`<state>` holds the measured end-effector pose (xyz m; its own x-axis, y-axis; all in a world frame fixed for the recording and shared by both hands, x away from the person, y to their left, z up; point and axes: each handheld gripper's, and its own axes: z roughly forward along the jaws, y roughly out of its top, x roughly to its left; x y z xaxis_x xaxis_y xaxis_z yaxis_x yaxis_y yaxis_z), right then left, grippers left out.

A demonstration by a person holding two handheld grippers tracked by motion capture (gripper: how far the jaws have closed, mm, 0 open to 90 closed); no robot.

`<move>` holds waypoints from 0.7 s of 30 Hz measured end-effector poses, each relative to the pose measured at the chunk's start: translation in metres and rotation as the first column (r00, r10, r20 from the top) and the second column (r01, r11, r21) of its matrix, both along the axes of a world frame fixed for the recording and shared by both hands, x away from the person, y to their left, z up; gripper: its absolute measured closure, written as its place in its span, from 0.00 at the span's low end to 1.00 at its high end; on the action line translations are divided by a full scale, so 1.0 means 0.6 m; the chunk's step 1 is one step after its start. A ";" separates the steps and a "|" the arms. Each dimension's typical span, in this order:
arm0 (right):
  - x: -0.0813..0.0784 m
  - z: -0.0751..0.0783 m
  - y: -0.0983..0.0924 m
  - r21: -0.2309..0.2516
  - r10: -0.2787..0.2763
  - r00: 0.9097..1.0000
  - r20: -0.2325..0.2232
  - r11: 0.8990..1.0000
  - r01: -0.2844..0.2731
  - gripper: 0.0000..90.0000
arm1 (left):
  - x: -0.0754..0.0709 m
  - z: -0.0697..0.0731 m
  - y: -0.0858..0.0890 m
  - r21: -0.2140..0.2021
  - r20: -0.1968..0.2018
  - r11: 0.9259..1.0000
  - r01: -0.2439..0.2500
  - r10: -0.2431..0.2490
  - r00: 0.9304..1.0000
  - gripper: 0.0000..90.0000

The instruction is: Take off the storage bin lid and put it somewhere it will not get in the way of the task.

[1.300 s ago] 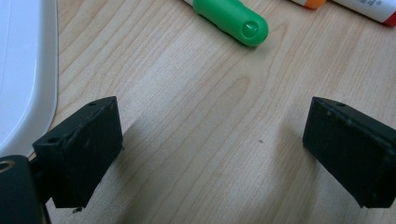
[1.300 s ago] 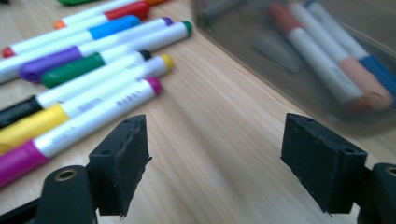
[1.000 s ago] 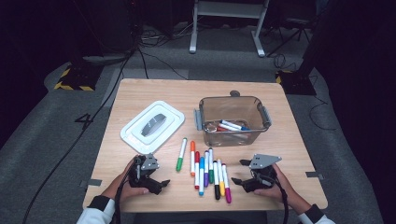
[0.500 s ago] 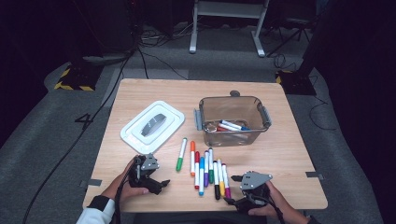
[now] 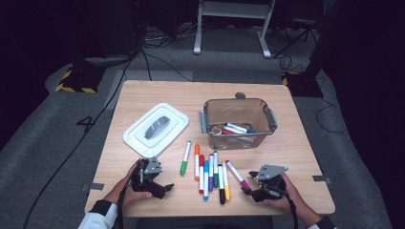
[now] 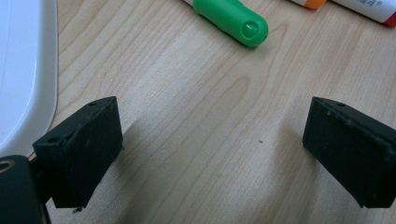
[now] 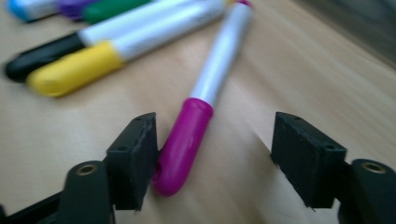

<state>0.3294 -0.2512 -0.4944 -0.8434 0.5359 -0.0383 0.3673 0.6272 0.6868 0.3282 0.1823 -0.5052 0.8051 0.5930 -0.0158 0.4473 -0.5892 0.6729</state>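
Right hand: comes in from the bottom edge, wrapped around the body of the right tongs (image 5: 247,183), which lie low over the worktop (image 5: 296,152) and point toward the row of markers.
Right tongs, state: jaws apart and just now closing in; the magenta marker (image 7: 194,126) lies between them, its cap against the left-hand jaw in the right gripper view, with a clear gap to the other jaw, so not clamped yet.
Magenta marker: lies flat on the worktop, cap end toward the tongs, white barrel running away from them at a slant.
Yellow marker (image 7: 74,67): just beyond the left-hand jaw, with a black marker (image 7: 39,56) beside it.
Left hand: rests at the near edge of the worktop, holding the left tongs (image 5: 166,188) low and level.
Left tongs, state: jaws wide apart, bare wood between them.
Green marker (image 6: 231,21): ahead of the left tongs, cap end facing them, well apart from the jaws.
White lid (image 6: 25,70): just beside the left-hand jaw.
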 end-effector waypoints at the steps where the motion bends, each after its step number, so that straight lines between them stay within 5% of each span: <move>1: 0.009 0.000 -0.011 0.006 -0.023 1.000 0.002 1.000 0.023 0.39 | 0.000 0.000 0.000 0.000 0.000 1.000 0.000 0.000 1.000 0.06; 5: 0.032 0.000 -0.039 0.012 -0.081 0.997 0.002 0.997 0.081 0.42 | 0.001 0.000 0.000 0.001 0.000 1.000 0.005 -0.005 1.000 0.06; 13: 0.049 0.001 -0.024 0.024 -0.005 1.000 -0.020 1.000 0.005 0.58 | 0.001 0.000 0.000 -0.001 0.001 1.000 0.007 -0.007 1.000 0.06; 21: 0.078 0.002 -0.035 0.032 -0.050 0.999 -0.017 0.998 0.050 0.82 | 0.000 0.000 0.000 0.000 0.001 1.000 0.008 -0.008 1.000 0.06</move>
<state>0.3763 -0.2724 -0.4930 -0.8160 0.5779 -0.0068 0.4087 0.5854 0.7002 0.3280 0.1822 -0.5052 0.8095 0.5869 -0.0151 0.4422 -0.5926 0.6732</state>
